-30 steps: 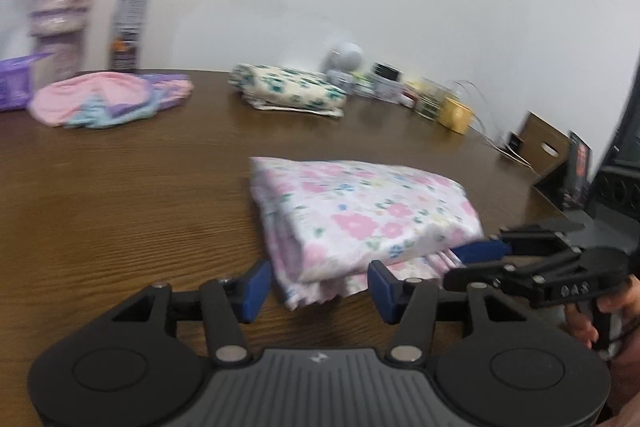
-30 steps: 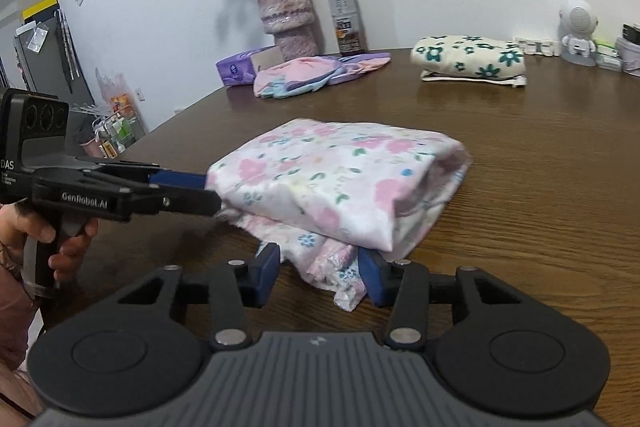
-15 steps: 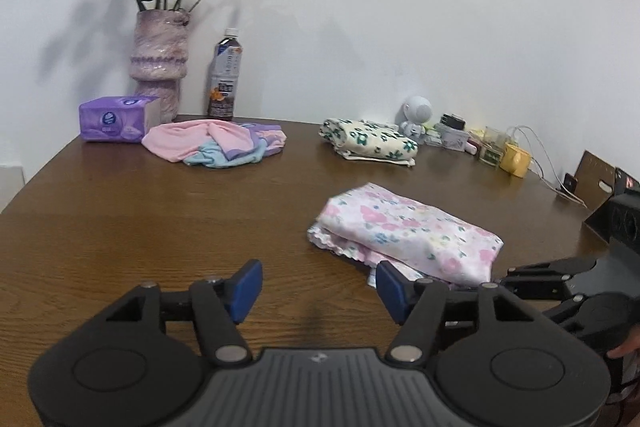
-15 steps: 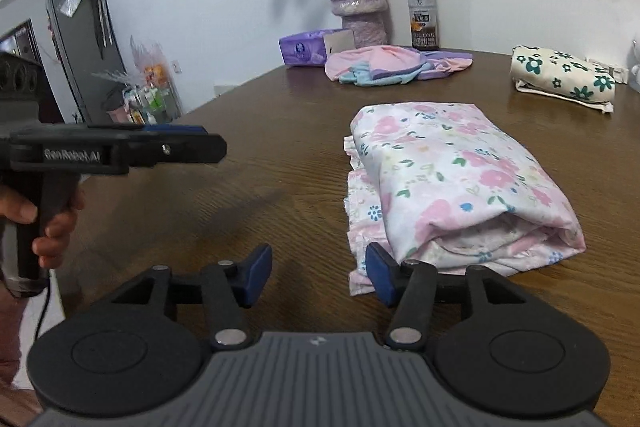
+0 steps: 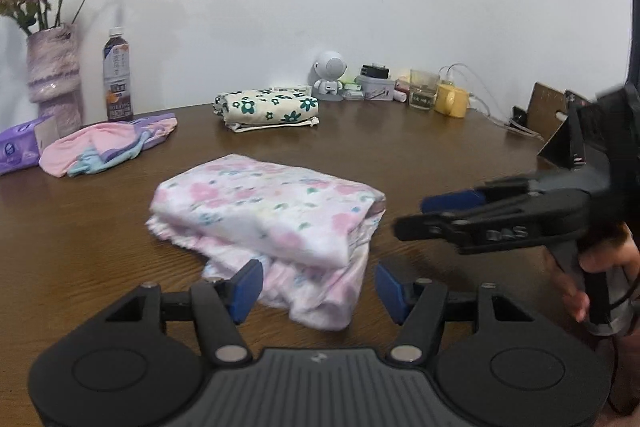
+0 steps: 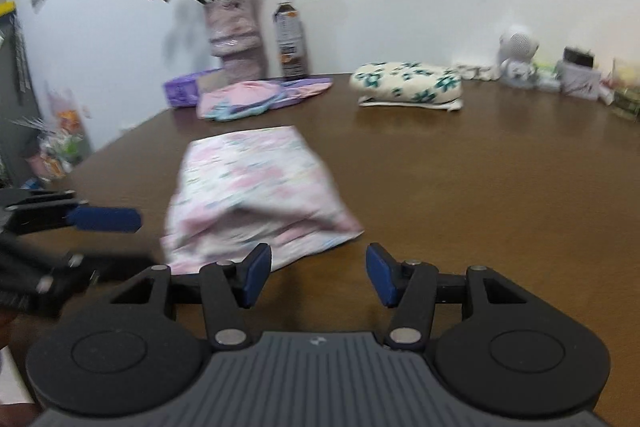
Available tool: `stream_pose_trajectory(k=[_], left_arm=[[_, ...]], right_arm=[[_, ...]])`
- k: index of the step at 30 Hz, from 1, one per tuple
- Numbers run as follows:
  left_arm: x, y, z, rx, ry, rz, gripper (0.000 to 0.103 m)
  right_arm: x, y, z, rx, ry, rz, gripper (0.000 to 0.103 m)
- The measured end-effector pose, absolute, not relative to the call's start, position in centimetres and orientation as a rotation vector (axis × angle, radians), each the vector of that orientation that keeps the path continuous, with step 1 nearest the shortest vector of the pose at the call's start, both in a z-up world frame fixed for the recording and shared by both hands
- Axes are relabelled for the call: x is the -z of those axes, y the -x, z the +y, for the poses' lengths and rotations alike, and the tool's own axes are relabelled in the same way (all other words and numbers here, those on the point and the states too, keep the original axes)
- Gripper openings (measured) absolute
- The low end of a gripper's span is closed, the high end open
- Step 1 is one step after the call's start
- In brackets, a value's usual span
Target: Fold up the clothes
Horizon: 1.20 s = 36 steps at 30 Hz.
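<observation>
Clothes: the pink flowered garment [image 5: 264, 211] lies folded on the table [image 5: 420, 155], frilly edge poking out below. Both the left tool [image 5: 318, 287] and right tool [image 6: 318, 273] hover wide, holding nothing. A snagged frill could drag the bundle apart.

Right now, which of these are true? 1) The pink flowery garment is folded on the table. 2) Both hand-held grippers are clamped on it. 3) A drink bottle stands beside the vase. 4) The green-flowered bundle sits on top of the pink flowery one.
1) True: the pink flowery garment lies folded on the table.
2) False: the left hand-held gripper and right hand-held gripper are both open, holding nothing.
3) True: the drink bottle stands next to the vase.
4) False: the green-flowered bundle lies apart, farther back.
</observation>
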<state>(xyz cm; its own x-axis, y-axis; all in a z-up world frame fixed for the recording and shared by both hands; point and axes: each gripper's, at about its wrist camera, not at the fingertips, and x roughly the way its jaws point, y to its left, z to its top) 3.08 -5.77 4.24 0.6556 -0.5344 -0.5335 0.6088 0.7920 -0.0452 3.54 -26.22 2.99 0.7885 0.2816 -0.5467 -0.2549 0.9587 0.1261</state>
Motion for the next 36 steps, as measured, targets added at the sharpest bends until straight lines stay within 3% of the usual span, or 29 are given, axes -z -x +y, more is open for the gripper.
stream_pose_trajectory(k=[7, 9, 23, 36], left_arm=[[-3.9, -3.8, -7.2, 0.583, -0.170, 0.547, 0.061], [-4.0, -4.1, -6.6, 0.567, -0.166, 0.545, 0.061], [-3.7, -3.9, -0.3, 0.445, -0.105, 0.555, 0.061], [-3.4, -4.3, -2.3, 0.467, -0.117, 0.541, 0.058]], right_arm=[[-2.3, -7.3, -26.0, -0.327, -0.033, 0.646, 0.052], [-2.2, -7.6, -26.2, -0.361, -0.061, 0.654, 0.044], [-2.8, -2.4, -22.3, -0.440, -0.091, 0.629, 0.044], [-2.6, -2.2, -21.9, -0.317, -0.053, 0.593, 0.043]])
